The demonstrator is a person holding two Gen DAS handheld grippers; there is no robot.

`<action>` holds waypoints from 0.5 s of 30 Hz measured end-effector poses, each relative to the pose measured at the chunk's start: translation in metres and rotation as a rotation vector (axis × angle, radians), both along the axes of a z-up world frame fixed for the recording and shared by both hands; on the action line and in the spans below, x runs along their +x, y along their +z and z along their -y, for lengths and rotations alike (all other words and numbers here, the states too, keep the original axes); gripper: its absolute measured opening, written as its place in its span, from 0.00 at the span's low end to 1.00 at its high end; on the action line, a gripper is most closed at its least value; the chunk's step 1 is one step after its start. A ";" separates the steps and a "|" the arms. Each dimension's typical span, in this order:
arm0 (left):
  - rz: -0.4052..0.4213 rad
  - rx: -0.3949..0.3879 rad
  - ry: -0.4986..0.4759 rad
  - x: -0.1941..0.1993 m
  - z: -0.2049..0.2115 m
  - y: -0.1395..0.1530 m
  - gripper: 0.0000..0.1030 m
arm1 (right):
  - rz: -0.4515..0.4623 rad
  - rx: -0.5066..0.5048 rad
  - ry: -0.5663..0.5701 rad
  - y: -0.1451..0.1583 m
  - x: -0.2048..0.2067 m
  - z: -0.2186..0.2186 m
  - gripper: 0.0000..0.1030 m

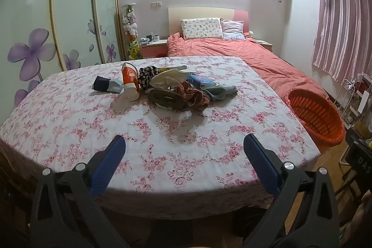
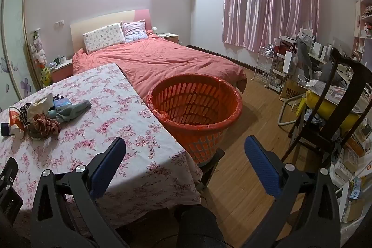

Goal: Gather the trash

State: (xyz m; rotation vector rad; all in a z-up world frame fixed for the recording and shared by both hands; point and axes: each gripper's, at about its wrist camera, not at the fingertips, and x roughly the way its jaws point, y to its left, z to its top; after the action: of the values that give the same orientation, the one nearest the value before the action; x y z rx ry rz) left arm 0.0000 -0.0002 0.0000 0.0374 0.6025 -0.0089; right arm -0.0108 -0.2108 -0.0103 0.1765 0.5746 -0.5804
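Observation:
A pile of trash lies mid-table on the floral tablecloth (image 1: 93, 122): an orange-and-white tube (image 1: 130, 83), a dark blue and grey sock (image 1: 107, 84), crumpled white paper (image 1: 168, 79), a blue pack (image 1: 201, 81), a teal sock (image 1: 219, 91) and a red-brown knitted rag (image 1: 193, 95). My left gripper (image 1: 184, 138) is open, well short of the pile, with nothing between its fingers. My right gripper (image 2: 184, 140) is open too, over the table's right corner, facing the orange slatted basket (image 2: 200, 124). The pile (image 2: 44, 124) sits far left in the right wrist view.
The orange basket (image 1: 325, 131) stands off the table's right edge on a low dark stand. A bed with a red cover (image 2: 158, 59) lies behind. A dark wooden chair (image 2: 325, 127) and cluttered shelves (image 2: 286, 66) fill the right side; wood floor (image 2: 244, 178) lies between.

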 end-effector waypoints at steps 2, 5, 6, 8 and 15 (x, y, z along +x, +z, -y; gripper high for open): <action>0.000 -0.001 0.001 0.000 0.000 0.000 0.96 | 0.000 0.000 0.000 0.000 0.000 0.000 0.98; 0.000 -0.001 0.001 0.000 0.000 0.000 0.96 | 0.000 0.002 0.000 0.000 0.000 0.000 0.98; -0.002 -0.002 0.000 0.000 0.000 0.000 0.96 | 0.000 0.002 0.000 0.000 0.000 0.000 0.98; -0.002 -0.003 0.000 0.000 0.000 0.000 0.96 | 0.000 0.002 0.000 0.000 0.000 0.000 0.98; -0.002 -0.004 -0.001 0.000 0.000 0.000 0.96 | 0.001 0.002 0.000 0.000 0.000 0.000 0.98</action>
State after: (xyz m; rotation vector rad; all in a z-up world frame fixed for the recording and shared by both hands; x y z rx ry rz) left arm 0.0002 -0.0003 -0.0001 0.0337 0.6041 -0.0109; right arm -0.0108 -0.2112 -0.0104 0.1782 0.5740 -0.5798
